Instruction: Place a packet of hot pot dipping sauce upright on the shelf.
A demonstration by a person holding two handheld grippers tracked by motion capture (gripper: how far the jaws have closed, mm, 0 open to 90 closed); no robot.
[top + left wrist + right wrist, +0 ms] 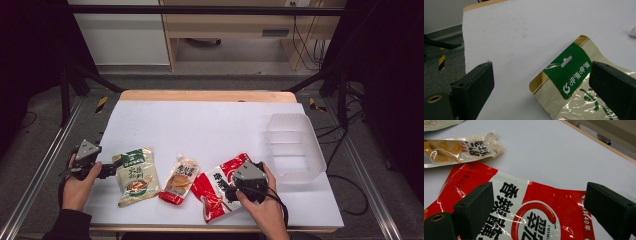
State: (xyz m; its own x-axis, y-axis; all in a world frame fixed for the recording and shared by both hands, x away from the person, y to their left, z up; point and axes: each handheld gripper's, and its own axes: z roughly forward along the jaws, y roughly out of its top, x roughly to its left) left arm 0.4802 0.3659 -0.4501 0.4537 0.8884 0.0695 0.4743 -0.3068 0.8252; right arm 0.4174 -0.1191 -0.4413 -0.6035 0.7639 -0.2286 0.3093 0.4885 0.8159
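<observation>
Right gripper [234, 192] released, jaws wide over red packet [216, 186] at bench [210, 125] front edge — left gripper [111, 171] released, just beside green-topped pouch [136, 175], not touching.

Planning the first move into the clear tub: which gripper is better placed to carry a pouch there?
Probably the right gripper: it hovers open over the red pouch, nearest the clear tub. The left gripper sits by the green pouch, at the far side.
</observation>
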